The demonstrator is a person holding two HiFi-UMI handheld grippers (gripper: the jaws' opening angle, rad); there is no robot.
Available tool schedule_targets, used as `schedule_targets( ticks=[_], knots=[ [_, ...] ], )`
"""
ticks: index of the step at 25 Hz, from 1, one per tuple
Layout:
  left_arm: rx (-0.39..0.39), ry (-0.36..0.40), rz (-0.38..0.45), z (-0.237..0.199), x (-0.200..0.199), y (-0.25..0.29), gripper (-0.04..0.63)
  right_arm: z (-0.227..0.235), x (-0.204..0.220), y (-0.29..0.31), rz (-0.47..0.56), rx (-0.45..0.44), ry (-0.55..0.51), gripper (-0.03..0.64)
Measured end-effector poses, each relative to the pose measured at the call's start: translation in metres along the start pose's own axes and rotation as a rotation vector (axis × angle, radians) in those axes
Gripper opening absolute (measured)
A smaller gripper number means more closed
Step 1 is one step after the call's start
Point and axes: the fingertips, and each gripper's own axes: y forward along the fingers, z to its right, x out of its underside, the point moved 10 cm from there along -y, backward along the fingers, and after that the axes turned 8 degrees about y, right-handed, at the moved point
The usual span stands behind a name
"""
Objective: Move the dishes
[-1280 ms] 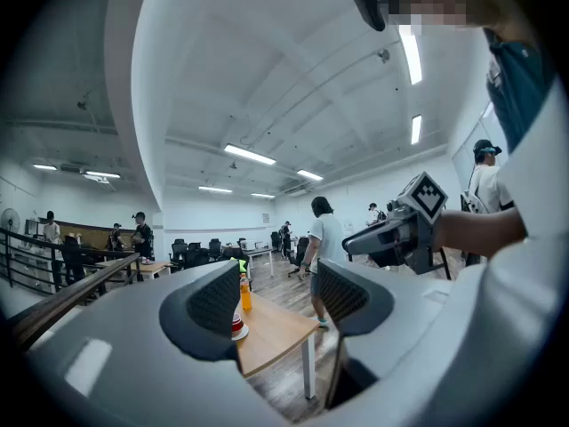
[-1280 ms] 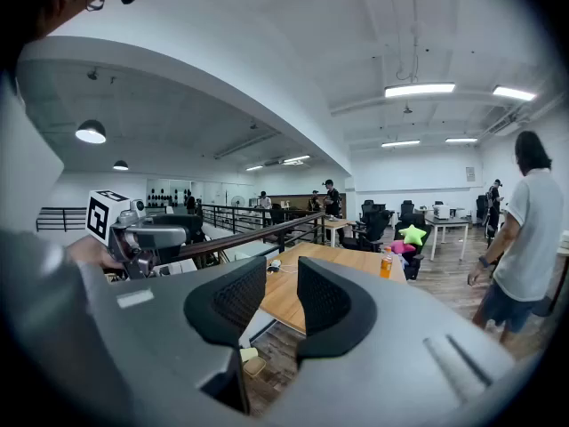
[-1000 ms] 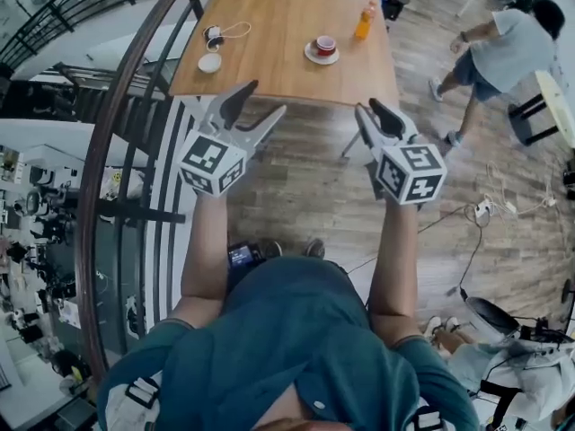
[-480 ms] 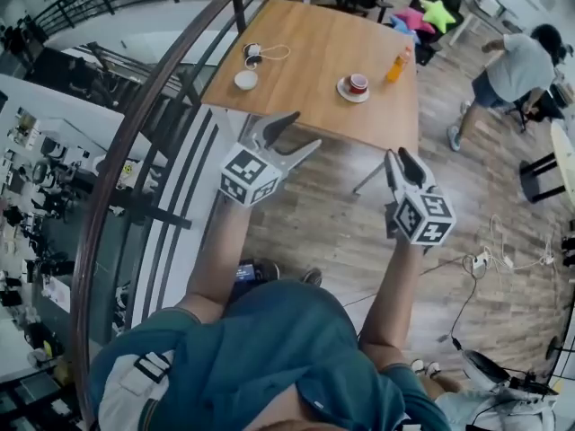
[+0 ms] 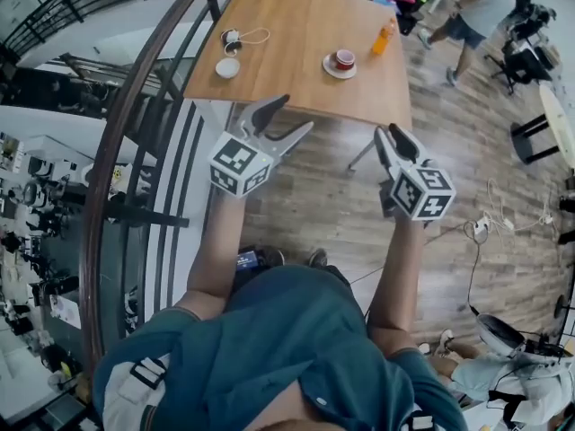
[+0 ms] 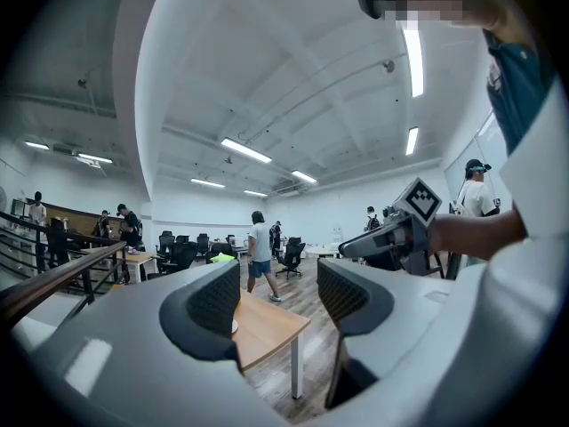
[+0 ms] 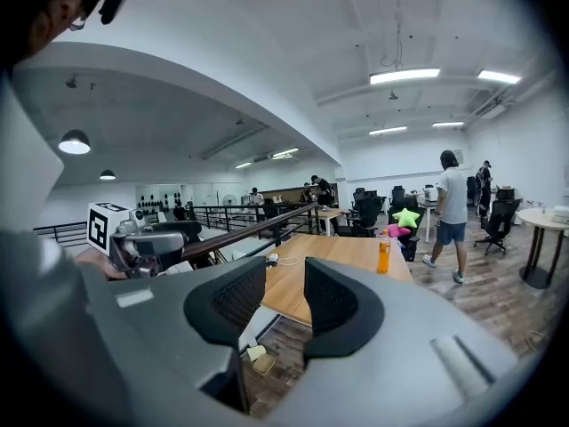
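A red cup on a white saucer (image 5: pixel 340 62) stands on the wooden table (image 5: pixel 296 34), right of its middle. A small white bowl (image 5: pixel 227 67) sits near the table's left edge. Both grippers are held in the air short of the table's near edge. My left gripper (image 5: pixel 289 117) is open and empty; through its jaws in the left gripper view I see the table's corner (image 6: pixel 267 323). My right gripper (image 5: pixel 392 136) is open by a narrower gap, also empty. In the right gripper view the right gripper (image 7: pixel 284 301) points at the table (image 7: pixel 329 256).
An orange bottle (image 5: pixel 384 36) (image 7: pixel 384 256) stands at the table's far right. A white cable (image 5: pixel 238 36) lies by the bowl. A curved dark railing (image 5: pixel 135 124) runs along the left over a drop. A person (image 5: pixel 476 12) walks at the far right.
The view has swung a little and the table sits higher in it. Both grippers stay raised and empty before the table. The person at the right has walked farther off.
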Motion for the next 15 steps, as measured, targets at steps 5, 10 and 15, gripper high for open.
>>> schedule_targets(
  ticks=[5, 10, 15],
  knots=[
    [0.006, 0.001, 0.016, -0.007, -0.003, 0.008, 0.270, 0.002, -0.005, 0.005, -0.002, -0.003, -0.006, 0.121],
    [-0.001, 0.001, 0.009, -0.016, 0.000, 0.022, 0.270, 0.016, -0.013, 0.021, -0.001, -0.014, -0.013, 0.121],
    [-0.042, 0.010, -0.028, -0.031, 0.006, 0.046, 0.270, 0.047, -0.022, 0.052, 0.007, -0.058, 0.002, 0.121]
  ],
)
